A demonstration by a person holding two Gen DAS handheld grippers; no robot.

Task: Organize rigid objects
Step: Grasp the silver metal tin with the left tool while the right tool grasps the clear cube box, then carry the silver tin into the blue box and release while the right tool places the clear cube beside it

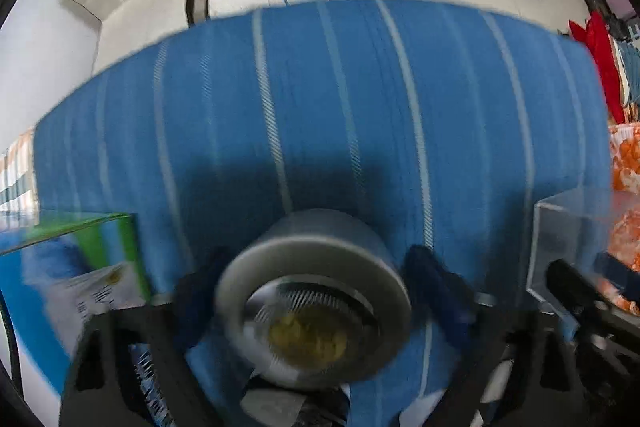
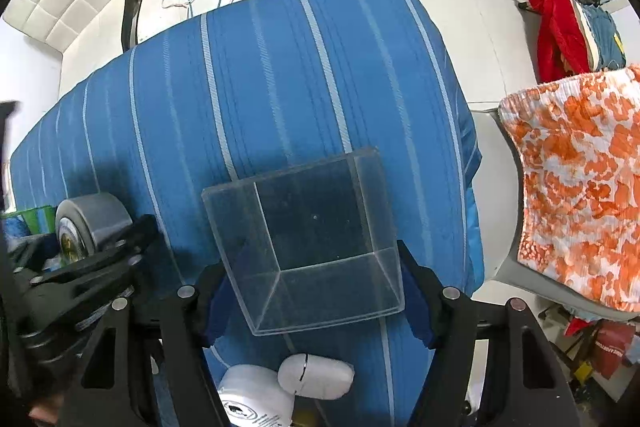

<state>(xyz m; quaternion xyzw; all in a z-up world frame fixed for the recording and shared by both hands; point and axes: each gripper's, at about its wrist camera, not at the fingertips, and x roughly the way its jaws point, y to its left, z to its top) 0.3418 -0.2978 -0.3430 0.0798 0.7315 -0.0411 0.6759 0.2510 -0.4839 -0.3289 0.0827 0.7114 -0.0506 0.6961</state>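
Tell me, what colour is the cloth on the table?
The cloth is blue with thin pale stripes. The right wrist view shows it best.

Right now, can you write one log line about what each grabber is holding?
left gripper: shut on grey tape roll | right gripper: shut on clear box | surface: blue striped cloth | box: empty

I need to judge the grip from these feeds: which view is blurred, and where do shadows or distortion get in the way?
Left wrist view: motion-smeared, the tape roll and green box soft, dark shadow behind the roll. Right wrist view: sharp, the clear box crisp between the right gripper fingers; fisheye bends the blue cloth stripes.
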